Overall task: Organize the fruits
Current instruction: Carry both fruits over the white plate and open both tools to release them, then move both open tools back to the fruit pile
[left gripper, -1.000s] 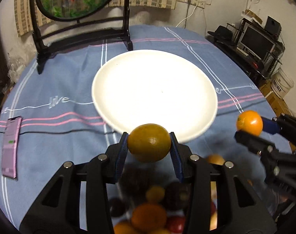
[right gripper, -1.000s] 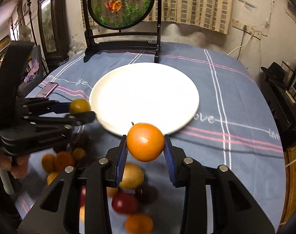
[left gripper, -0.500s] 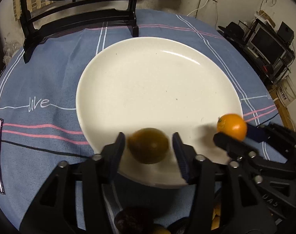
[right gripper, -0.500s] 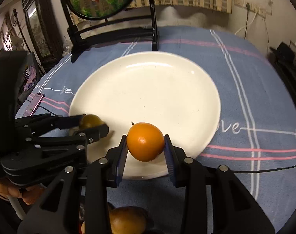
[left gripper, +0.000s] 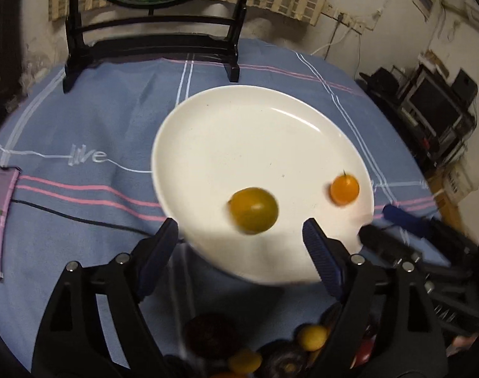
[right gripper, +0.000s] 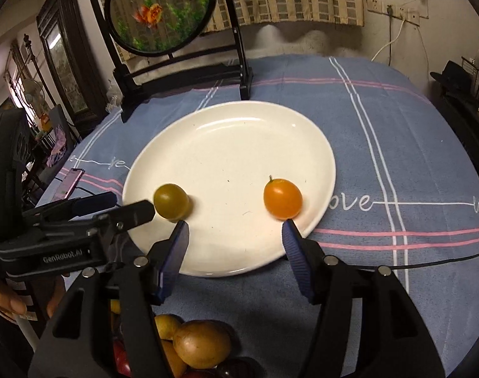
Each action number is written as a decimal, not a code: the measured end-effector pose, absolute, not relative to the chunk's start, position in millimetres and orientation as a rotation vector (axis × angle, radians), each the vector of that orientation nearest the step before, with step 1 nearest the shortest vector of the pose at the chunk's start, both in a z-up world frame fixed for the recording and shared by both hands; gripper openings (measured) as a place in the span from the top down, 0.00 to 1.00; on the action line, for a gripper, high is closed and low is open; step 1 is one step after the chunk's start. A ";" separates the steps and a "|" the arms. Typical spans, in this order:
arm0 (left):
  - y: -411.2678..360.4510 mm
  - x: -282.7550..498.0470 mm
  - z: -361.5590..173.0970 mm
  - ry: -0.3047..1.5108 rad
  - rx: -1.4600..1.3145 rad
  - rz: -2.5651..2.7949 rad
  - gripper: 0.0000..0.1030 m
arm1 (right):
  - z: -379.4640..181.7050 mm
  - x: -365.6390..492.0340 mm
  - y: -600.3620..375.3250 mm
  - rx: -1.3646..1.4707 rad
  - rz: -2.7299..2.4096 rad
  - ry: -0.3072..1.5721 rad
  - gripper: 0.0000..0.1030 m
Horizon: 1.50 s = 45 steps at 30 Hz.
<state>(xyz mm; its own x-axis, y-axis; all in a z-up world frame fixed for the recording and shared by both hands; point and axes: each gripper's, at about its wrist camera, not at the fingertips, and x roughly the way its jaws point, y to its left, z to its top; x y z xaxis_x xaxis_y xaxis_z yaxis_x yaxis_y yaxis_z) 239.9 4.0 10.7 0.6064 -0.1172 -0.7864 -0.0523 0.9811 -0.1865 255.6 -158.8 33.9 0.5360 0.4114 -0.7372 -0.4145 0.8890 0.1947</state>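
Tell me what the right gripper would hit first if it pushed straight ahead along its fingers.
Probably the white plate: its near rim lies just beyond the open right gripper. The orange fruit sits off its right fingertip, though depth is uncertain.

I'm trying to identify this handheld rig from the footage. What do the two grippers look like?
Both look alike: the left gripper and right gripper have matte black angular plastic bodies with triangular cut-outs and silver pivot screws. Each finger carries a dark blue ribbed pad. Seen side-on from the right wrist view, the left gripper's body bears white "GenRobot.AI" lettering. No cables or sleeves show.
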 end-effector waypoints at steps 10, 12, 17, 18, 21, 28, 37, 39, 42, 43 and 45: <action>15.3 167.0 25.5 0.893 -0.166 -0.071 0.19 | 60.1 198.2 -178.2 0.037 0.569 0.819 0.39; 14.9 149.4 28.0 0.869 -0.174 -0.081 0.19 | 61.5 180.6 -185.2 0.035 0.567 0.806 0.36; 0.7 111.3 27.9 0.813 -0.113 -0.127 0.19 | 49.7 144.5 -199.5 0.063 0.588 0.870 0.24; -1.7 102.2 27.8 0.797 -0.112 -0.140 0.19 | 47.5 136.9 -201.8 0.060 0.588 0.870 0.24; -4.4 86.6 24.7 0.786 -0.110 -0.141 0.19 | 41.9 114.9 -208.1 0.049 0.557 0.853 0.24; -8.6 58.7 10.1 0.895 -0.162 -0.221 0.19 | 33.3 86.7 -207.4 -0.021 0.513 0.856 0.24; -6.3 34.8 -8.4 0.939 -0.234 -0.139 0.17 | 27.3 58.5 -205.0 -0.114 0.525 0.799 0.24; -10.5 30.8 -8.1 0.937 -0.201 -0.133 0.17 | 25.3 55.9 -208.1 -0.107 0.524 0.803 0.24; -16.2 26.8 -9.8 0.941 -0.172 -0.143 0.17 | 22.0 53.2 -211.3 -0.100 0.525 0.810 0.24; -19.3 26.5 -11.2 0.949 -0.166 -0.148 0.17 | 20.9 52.4 -211.9 -0.098 0.525 0.812 0.24; -24.6 27.9 -13.5 0.960 -0.148 -0.153 0.17 | 19.2 50.4 -211.8 -0.098 0.526 0.814 0.24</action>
<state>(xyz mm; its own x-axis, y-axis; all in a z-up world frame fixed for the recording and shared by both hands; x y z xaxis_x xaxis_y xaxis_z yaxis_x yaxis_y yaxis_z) 27.9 -24.6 -13.5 0.5641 -0.1946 -0.8024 0.0640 0.9792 -0.1925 50.4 -211.8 19.2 0.5663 0.4097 -0.7152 -0.4834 0.8679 0.1144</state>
